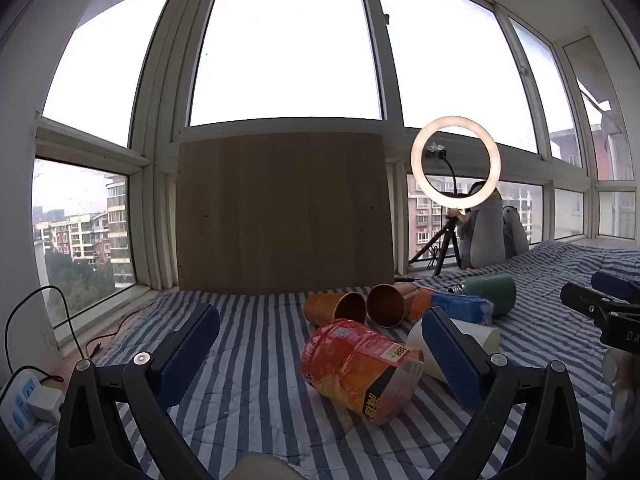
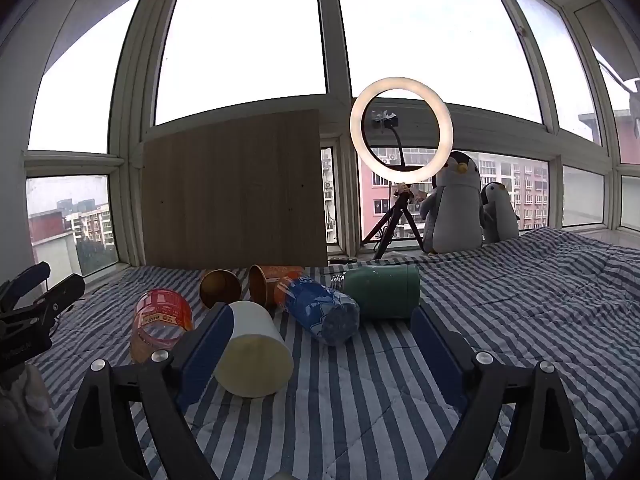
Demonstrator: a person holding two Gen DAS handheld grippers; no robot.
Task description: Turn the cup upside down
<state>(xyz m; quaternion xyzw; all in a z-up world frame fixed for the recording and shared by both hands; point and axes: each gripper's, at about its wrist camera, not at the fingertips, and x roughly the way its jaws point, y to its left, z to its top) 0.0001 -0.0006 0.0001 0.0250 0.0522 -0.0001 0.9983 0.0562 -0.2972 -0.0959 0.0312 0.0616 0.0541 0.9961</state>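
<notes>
Several cups lie on their sides on a striped quilt (image 1: 248,360). A clear red-and-orange printed cup (image 1: 360,372) lies between my left gripper's open fingers; it also shows in the right wrist view (image 2: 160,320). A white cup (image 2: 256,352) lies just inside my right gripper's left finger, mouth toward the camera; the left wrist view (image 1: 476,338) shows it behind the right finger. Two brown paper cups (image 1: 364,306), a blue-and-orange cup (image 2: 320,308) and a green cup (image 2: 382,292) lie behind. My left gripper (image 1: 320,348) and right gripper (image 2: 322,340) are open and empty.
A wooden board (image 1: 282,212) leans against the window behind the cups. A ring light on a tripod (image 2: 401,130) and two plush penguins (image 2: 456,204) stand at the back right. A power strip with cables (image 1: 24,400) lies at the left edge.
</notes>
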